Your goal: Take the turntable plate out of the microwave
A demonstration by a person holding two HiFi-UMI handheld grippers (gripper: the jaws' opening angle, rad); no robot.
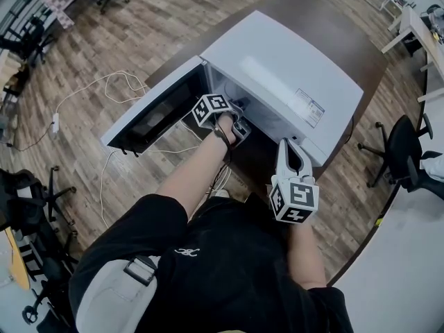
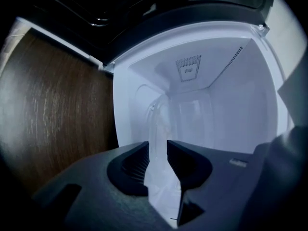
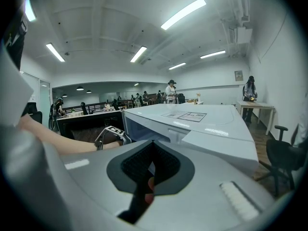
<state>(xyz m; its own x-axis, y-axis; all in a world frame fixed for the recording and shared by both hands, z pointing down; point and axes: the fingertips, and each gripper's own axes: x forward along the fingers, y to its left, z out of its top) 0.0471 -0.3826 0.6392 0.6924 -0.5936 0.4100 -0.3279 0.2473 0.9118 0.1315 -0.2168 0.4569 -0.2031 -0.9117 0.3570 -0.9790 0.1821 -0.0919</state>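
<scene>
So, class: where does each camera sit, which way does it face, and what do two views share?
Head view: on the person's head, looking steeply down at the open microwave; shows torso and left forearm.
Left gripper view: on the left gripper, facing into the microwave's cavity; shows its jaws apart.
Right gripper view: on the right gripper, facing across the microwave's top; shows shut jaws, left forearm.
Shared: head and right gripper views both show that forearm.

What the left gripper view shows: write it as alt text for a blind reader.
The left gripper reaches into the open white microwave, its jaws either side of the rim of the clear glass turntable plate; whether they press on it is unclear. A dark wood table shows at left.
</scene>
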